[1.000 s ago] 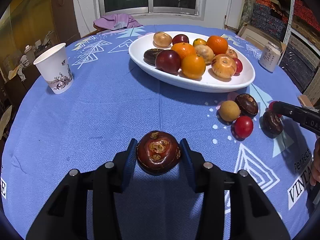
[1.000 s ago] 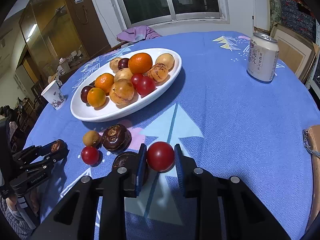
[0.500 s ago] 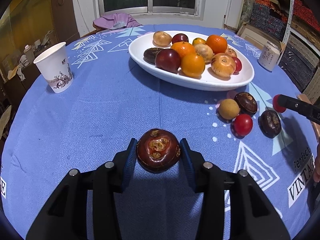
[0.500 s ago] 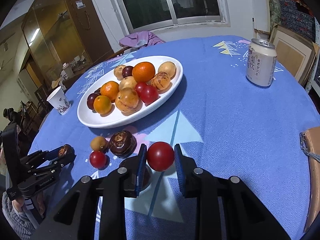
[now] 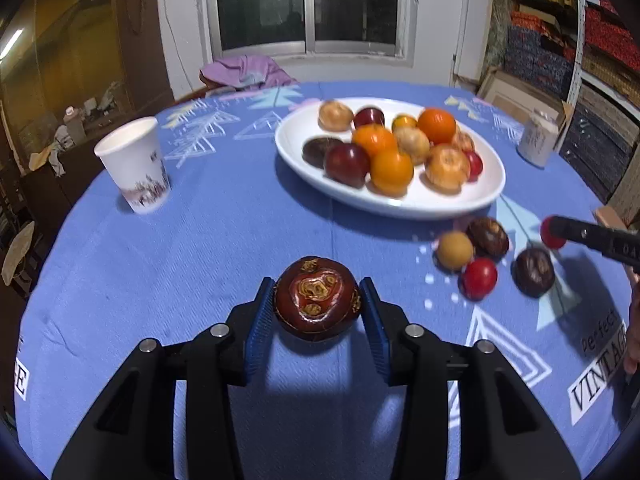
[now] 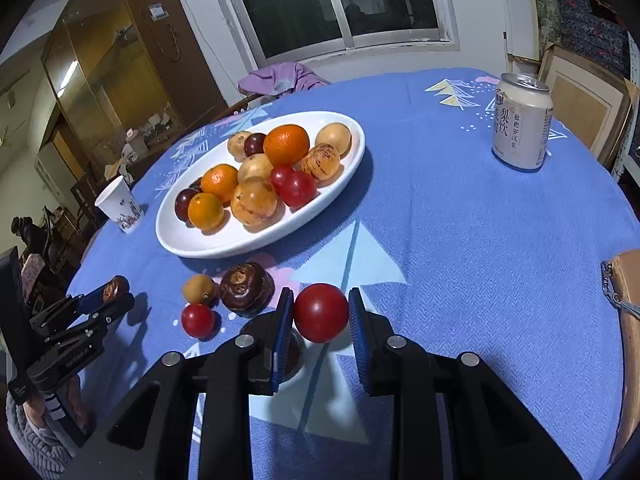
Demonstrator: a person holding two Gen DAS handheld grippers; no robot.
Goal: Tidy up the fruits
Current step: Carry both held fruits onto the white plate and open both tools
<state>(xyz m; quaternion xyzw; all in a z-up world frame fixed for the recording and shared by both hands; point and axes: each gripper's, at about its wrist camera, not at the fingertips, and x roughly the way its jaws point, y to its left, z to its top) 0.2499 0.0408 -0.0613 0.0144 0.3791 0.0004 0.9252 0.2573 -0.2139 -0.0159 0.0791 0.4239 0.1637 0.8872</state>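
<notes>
Left hand-held gripper (image 5: 317,305) clamping dark mangosteen (image 5: 316,298); right hand-held gripper (image 6: 320,314) clamping red tomato (image 6: 321,318), mostly hidden from left view.

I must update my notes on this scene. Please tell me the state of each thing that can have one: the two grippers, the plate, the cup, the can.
Left gripper: shut on a dark brown fruit.
Right gripper: shut on a red fruit.
White plate: upright, holding many fruits.
Paper cup: standing upright.
Drink can: standing upright.
</notes>
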